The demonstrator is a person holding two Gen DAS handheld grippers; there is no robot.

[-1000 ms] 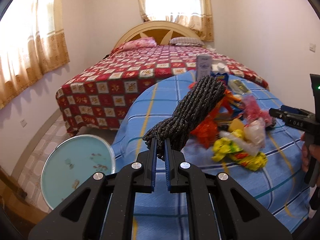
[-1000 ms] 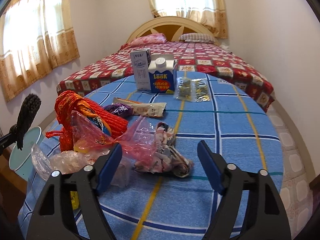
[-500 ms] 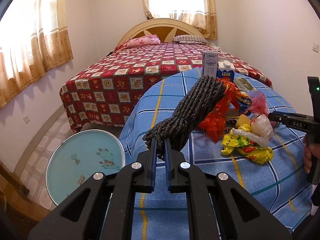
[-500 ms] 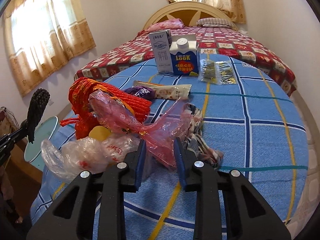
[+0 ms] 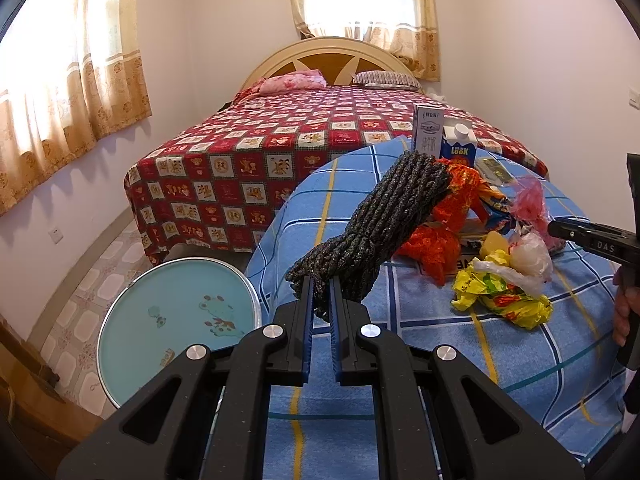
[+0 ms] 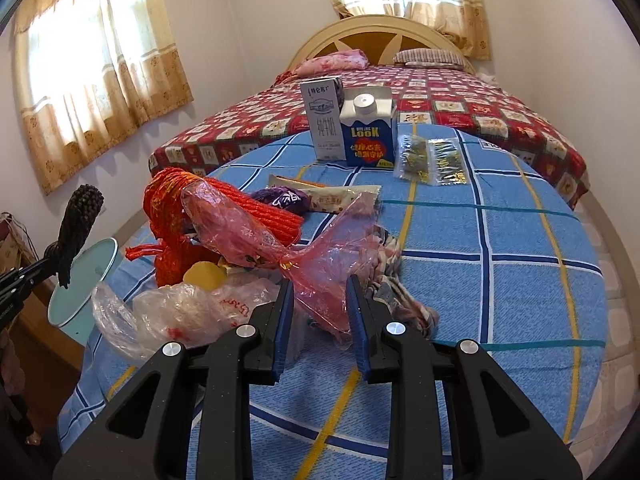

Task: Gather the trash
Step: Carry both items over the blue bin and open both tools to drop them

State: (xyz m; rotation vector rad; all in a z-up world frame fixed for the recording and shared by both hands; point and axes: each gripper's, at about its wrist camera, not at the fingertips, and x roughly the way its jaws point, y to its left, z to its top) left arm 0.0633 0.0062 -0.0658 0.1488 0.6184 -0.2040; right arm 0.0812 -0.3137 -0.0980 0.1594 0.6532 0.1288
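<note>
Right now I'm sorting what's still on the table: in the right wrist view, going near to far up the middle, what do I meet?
Right hand-held gripper → pink plastic bag → long snack wrapper → blue LOOK carton → red patterned bed.

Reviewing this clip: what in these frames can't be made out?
- Right claw, right wrist view: the pink plastic bag sits between its fingers; firm contact unclear.
- Round teal bin, left wrist view: whether it is open or lidded.
- Foil packets, right wrist view: print too small.
</note>
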